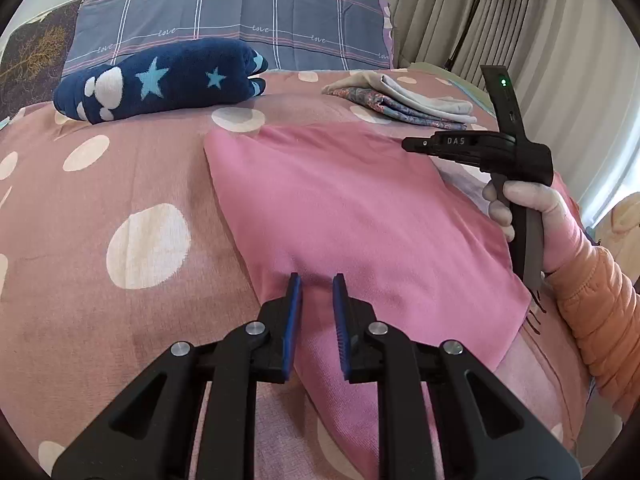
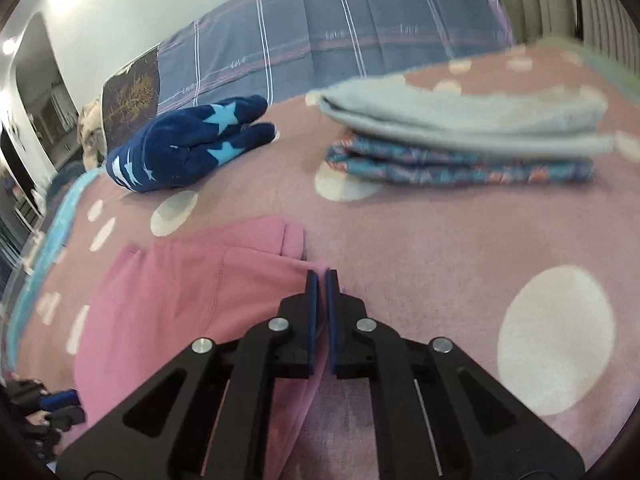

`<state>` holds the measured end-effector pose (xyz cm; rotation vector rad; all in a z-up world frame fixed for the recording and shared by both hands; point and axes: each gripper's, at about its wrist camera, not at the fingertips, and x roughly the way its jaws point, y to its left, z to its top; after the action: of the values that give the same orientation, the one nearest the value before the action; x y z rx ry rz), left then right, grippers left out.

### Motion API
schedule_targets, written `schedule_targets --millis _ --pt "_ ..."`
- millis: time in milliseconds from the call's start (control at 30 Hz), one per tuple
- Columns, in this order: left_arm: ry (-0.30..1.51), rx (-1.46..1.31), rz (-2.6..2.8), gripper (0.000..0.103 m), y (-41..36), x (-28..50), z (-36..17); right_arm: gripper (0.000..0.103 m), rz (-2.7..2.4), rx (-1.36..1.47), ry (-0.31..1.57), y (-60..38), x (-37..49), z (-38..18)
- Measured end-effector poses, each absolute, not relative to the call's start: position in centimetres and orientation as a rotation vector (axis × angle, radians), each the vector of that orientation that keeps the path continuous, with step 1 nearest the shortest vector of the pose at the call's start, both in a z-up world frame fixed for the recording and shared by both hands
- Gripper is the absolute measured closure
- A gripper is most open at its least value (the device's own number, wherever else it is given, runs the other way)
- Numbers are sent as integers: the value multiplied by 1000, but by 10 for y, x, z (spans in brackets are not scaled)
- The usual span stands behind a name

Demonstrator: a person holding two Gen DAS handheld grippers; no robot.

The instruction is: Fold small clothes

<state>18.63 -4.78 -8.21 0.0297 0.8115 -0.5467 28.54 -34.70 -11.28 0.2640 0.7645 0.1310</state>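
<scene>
Right tool (image 2: 322, 280) pinches the smooth pink garment's (image 1: 340, 200) edge.

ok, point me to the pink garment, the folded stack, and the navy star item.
pink garment (image 1: 352, 208), left wrist view, on its flat middle panel.
folded stack (image 2: 472, 120), right wrist view, on the grey top piece's folded edge.
navy star item (image 1: 160, 80), left wrist view, on its side near the larger star.

Soft, even daylight fills both views, brightest at the curtains (image 1: 540, 40) on the right edge of the left wrist view. Shadows on the bed (image 1: 120, 184) are faint. The left wrist view is sharp; the right wrist view is smeared by motion blur (worst on the folded stack (image 2: 460, 140)). Fisheye bending curves every edge, with dark corners.
</scene>
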Motion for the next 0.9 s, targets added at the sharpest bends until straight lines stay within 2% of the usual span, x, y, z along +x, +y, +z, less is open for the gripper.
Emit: schedule_targets --millis 200,400,433,500,533,600,800,900 --pt "822 -9 -548 85 -41 186 -77 93 48 162 717 -346 270 -86" --pt "781 -54 -578 86 -28 174 -60 93 343 182 722 -308 229 -57" --pt "784 -28 -574 85 -28 170 -61 89 374 124 728 -294 218 -58" --pt "856 60 -570 82 -35 167 -75 88 293 -32 768 -274 204 -74" --pt "933 141 -559 76 -42 167 -95 87 211 -117 798 -270 203 -90" --pt "882 148 -557 75 -39 158 -95 83 146 -238 782 -270 199 -117" --pt "908 159 -573 75 -33 133 -87 83 214 -100 729 -282 156 -86" --pt "901 172 -564 75 -29 120 -90 82 283 -146 792 -275 132 -97"
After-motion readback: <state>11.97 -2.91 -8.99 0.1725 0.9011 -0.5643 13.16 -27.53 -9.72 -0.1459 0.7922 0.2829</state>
